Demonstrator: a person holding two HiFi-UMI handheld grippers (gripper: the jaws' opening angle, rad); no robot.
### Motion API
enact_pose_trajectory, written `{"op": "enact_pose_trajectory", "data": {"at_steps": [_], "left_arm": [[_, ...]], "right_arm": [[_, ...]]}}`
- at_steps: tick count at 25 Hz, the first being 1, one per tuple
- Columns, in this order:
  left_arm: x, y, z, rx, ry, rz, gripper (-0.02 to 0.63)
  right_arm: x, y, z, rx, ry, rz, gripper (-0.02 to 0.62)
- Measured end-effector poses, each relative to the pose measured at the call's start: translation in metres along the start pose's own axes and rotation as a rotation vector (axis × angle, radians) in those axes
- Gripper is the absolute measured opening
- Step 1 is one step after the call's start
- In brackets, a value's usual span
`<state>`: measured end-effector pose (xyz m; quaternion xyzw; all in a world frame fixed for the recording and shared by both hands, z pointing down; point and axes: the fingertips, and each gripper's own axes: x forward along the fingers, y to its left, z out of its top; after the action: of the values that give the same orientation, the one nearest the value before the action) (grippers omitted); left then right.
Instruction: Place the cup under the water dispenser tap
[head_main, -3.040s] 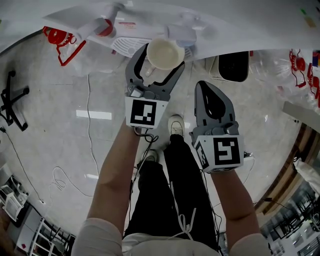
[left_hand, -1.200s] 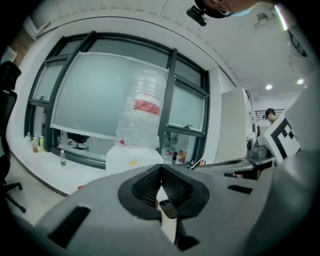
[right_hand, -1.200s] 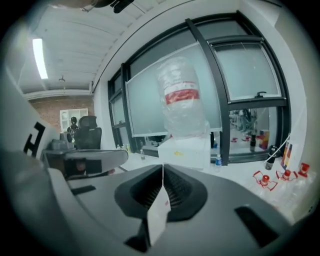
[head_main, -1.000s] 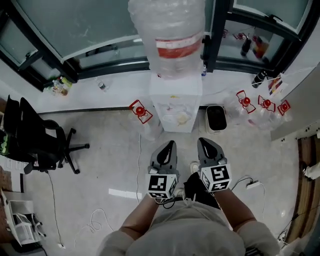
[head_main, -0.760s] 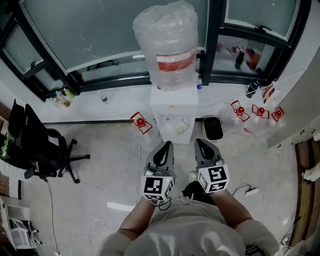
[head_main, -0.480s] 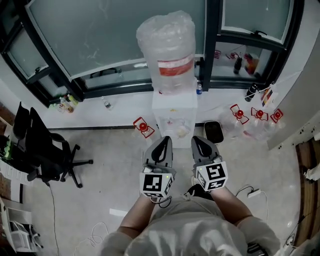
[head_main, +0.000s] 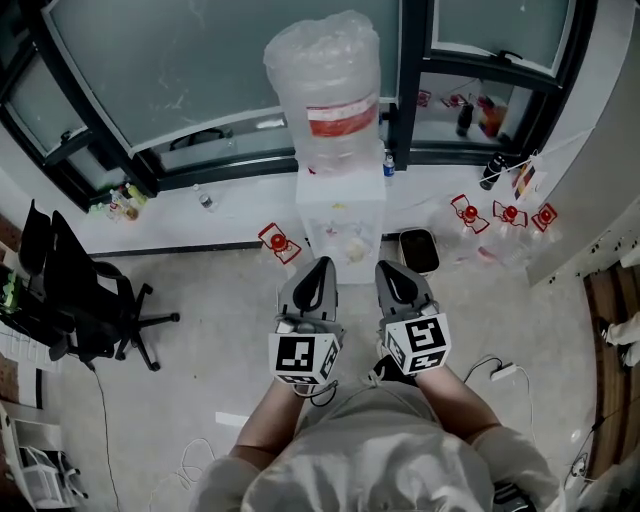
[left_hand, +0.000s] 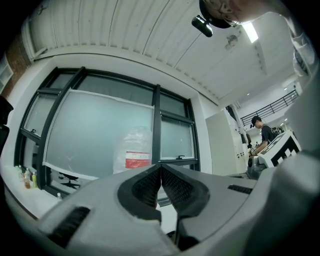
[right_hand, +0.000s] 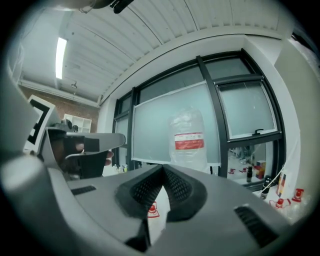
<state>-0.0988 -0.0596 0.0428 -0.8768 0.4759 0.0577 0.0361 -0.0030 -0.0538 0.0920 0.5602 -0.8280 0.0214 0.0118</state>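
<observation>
The water dispenser (head_main: 340, 215) stands by the window with a big clear bottle (head_main: 322, 85) on top. A pale cup (head_main: 354, 247) shows faintly in its tap recess. My left gripper (head_main: 319, 266) and right gripper (head_main: 387, 270) hang side by side in front of the dispenser, well back from it, both shut and empty. In the left gripper view the jaws meet (left_hand: 160, 168) with the bottle (left_hand: 133, 150) behind them. The right gripper view shows my right gripper (right_hand: 163, 170) with its jaws together, the bottle (right_hand: 189, 140) beyond them and the white dispenser body (right_hand: 157, 215) below the tips.
A black office chair (head_main: 75, 290) stands at the left. Red bottle handles (head_main: 277, 243) and a dark bin (head_main: 418, 248) flank the dispenser; more red handles (head_main: 500, 213) lie to the right. A cable (head_main: 498, 371) crosses the floor. A person (left_hand: 262, 135) stands far right.
Three seconds ago the left jaws stood round the cup close at the dispenser. Now the cup rests there alone; both grippers are drawn back, have risen, and stay shut.
</observation>
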Motion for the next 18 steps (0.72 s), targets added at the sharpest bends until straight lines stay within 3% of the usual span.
{"op": "enact_pose_trajectory", "data": {"at_steps": [18], "left_arm": [[-0.017,0.02,-0.024,-0.049,0.1,0.005,0.02]], "right_arm": [[-0.001,0.026,-0.017,-0.022,0.065,0.018,0.028]]}}
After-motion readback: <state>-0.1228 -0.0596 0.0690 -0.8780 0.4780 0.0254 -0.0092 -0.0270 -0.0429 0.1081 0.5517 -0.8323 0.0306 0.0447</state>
